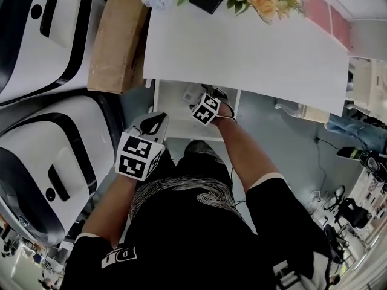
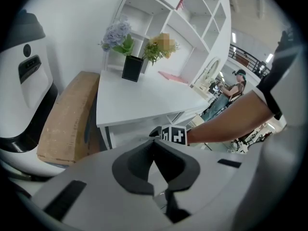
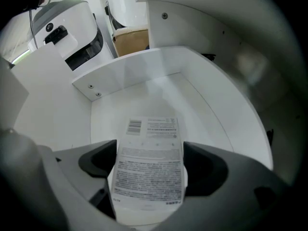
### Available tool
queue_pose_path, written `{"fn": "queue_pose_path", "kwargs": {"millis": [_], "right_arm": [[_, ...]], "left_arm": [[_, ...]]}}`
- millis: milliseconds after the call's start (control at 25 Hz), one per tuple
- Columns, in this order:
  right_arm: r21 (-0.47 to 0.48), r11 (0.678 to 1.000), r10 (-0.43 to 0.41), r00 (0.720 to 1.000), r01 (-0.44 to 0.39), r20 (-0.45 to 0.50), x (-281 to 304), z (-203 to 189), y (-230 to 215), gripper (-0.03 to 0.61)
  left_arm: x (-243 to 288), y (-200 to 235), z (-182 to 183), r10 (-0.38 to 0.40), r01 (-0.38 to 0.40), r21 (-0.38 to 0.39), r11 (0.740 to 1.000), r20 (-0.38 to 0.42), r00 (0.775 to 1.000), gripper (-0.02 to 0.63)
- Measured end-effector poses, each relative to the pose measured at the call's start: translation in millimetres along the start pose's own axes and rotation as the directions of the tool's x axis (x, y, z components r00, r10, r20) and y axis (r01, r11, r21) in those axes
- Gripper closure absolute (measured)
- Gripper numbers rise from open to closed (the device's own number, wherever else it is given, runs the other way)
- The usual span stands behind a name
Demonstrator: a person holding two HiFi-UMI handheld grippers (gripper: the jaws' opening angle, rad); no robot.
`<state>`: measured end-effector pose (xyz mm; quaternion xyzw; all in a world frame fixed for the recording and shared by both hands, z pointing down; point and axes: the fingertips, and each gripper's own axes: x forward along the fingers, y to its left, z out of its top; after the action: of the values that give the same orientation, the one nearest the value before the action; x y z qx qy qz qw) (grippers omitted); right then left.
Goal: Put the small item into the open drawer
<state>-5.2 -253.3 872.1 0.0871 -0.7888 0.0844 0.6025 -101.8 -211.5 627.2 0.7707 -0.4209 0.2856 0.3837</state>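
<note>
I count two tongs, my left tongs (image 2: pixel 153 147) and right tongs (image 3: pixel 149 159), one small white printed packet (image 3: pixel 153 129) and one open white drawer (image 3: pixel 130 73). There is one white desk (image 1: pixel 254 53), one black square vase (image 2: pixel 132 68), one brown cardboard box (image 1: pixel 118 41) and two large white black-trimmed machines (image 1: pixel 54 53).

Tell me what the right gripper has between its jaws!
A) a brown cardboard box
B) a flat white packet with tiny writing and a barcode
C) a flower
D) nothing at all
B: in the right gripper view, the right gripper has its jaws closed on either side of a flat white packet printed with small text and a barcode, inside the open white drawer.
</note>
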Motion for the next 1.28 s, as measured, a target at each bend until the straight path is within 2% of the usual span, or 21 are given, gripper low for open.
{"fn": "queue_pose_path", "kwargs": {"millis": [320, 480, 680, 880, 1080, 1280], "right_arm": [[-0.056, 0.998, -0.002, 1.000, 0.002, 0.000, 12, 11, 0, 0.150], [-0.084, 0.996, -0.035, 0.999, 0.032, -0.028, 16, 5, -4, 0.150], [-0.105, 0.994, -0.021, 0.999, 0.017, -0.034, 13, 1, -1, 0.150], [-0.093, 0.995, -0.043, 0.999, 0.042, -0.007, -8, 1, 5, 0.150], [-0.056, 0.997, -0.053, 0.998, 0.054, 0.033, -45, 5, 4, 0.150], [0.022, 0.998, -0.060, 0.992, 0.058, 0.109, -100, 16, 15, 0.150]], "left_arm": [[0, 6, -4, 0.003, -0.003, -0.006, 1.000, -0.012, 1.000, 0.600], [0, 5, -3, 0.004, -0.004, -0.010, 1.000, -0.006, 1.000, 0.600], [-1, 3, -2, 0.002, -0.002, -0.009, 1.000, 0.001, 1.000, 0.600], [-6, -6, 0, -0.008, 0.008, -0.008, 1.000, 0.011, 1.000, 0.600], [2, -20, 18, -0.030, 0.028, 0.045, 0.999, 0.045, 0.999, 0.600], [-2, -43, 37, -0.060, 0.052, 0.098, 0.994, 0.075, 0.995, 0.600]]}}
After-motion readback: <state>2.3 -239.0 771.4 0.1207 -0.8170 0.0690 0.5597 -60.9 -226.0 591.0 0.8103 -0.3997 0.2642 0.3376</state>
